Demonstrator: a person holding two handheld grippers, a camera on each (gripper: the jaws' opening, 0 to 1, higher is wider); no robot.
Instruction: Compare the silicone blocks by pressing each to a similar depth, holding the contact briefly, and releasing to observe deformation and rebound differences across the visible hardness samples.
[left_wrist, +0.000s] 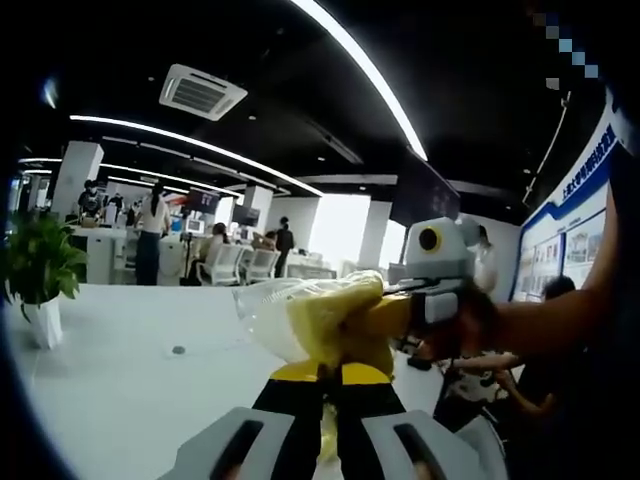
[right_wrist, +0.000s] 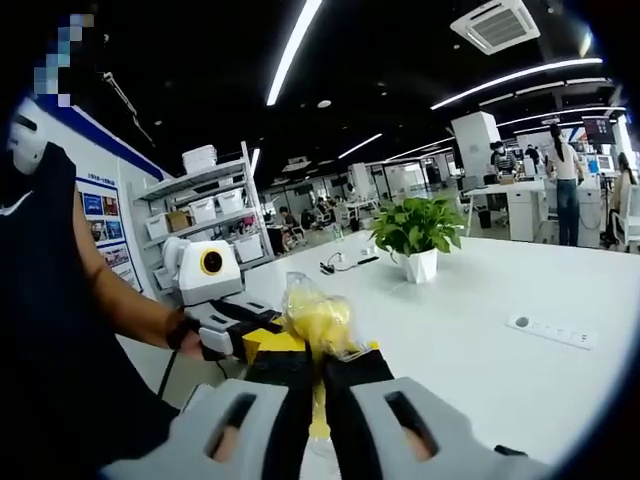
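A clear plastic bag (left_wrist: 310, 320) with a yellow block inside hangs in the air above the white table (left_wrist: 120, 390). My left gripper (left_wrist: 330, 375) rises from the bottom of the left gripper view, its yellow-tipped black jaws shut on the bag's lower edge. My right gripper (left_wrist: 395, 315) comes in from the right and grips the bag's other side. In the right gripper view the same bag (right_wrist: 315, 318) bulges above my right gripper (right_wrist: 318, 365), whose jaws are shut on it. My left gripper (right_wrist: 265, 345) holds it from the left. The bag hides the block's shape.
A potted plant (right_wrist: 418, 232) and a white power strip (right_wrist: 552, 332) sit on the table (right_wrist: 480, 380), with a cable (right_wrist: 340, 265) farther back. Shelves with boxes (right_wrist: 210, 215) stand along the wall. A person's arm (right_wrist: 120, 300) is close on the left. People stand at distant desks.
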